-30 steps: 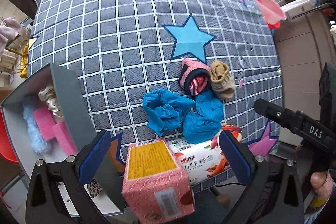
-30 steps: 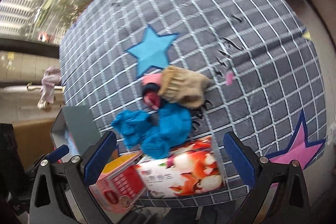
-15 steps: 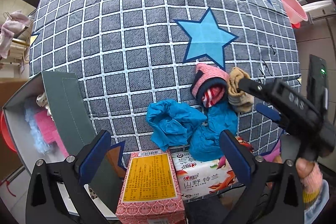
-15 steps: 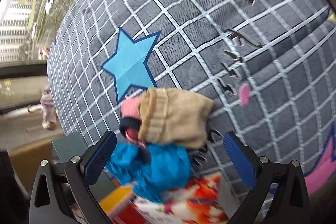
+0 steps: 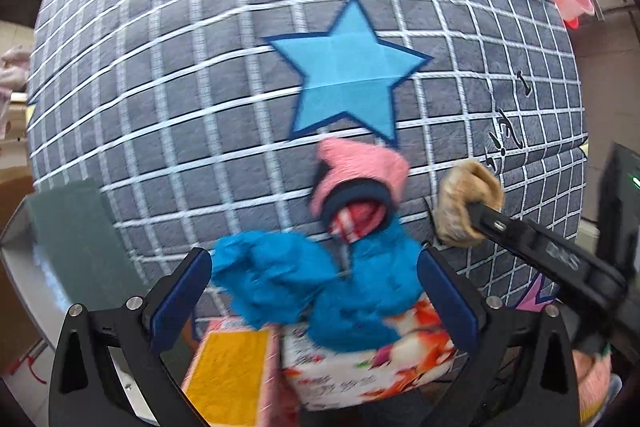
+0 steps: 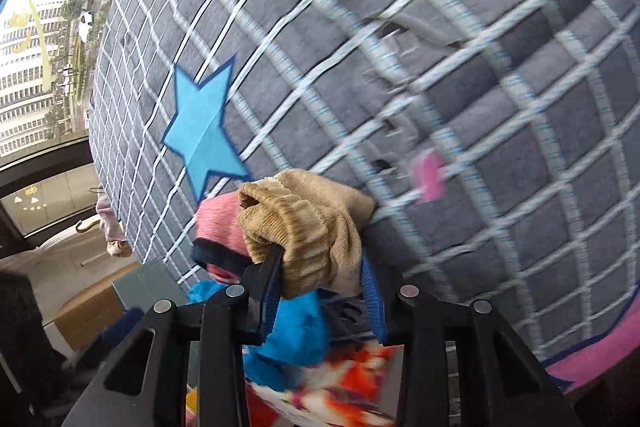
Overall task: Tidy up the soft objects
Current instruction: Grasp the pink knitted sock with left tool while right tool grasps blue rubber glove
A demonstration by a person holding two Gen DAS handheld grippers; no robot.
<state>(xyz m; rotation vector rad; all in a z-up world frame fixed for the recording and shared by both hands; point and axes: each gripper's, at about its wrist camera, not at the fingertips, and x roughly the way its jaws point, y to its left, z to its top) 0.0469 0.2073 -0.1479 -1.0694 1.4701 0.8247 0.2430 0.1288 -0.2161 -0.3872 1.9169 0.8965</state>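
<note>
Right wrist view shows the right gripper [image 6: 320, 287] closing on the tan sock [image 6: 308, 227], at 5 o'clock from the blue star [image 6: 202, 131]. The pink sock [image 6: 218, 221] touches it and could get dragged along. The left gripper [image 5: 314, 291] is wide open over the blue gloves [image 5: 320, 287].

Right gripper [image 5: 474, 213] closing on tan sock [image 5: 466, 205]; contact apparently made.

On the checked blanket [image 5: 160, 75], the rolled sock [image 5: 468, 203] lies right of the knitted hat [image 5: 360, 171], both just before the star patch [image 5: 344, 75]. Nearer, crumpled gloves [image 5: 320, 283] rest partly on the tissue pack [image 5: 372, 375], the box [image 5: 228, 367] to its left
</note>
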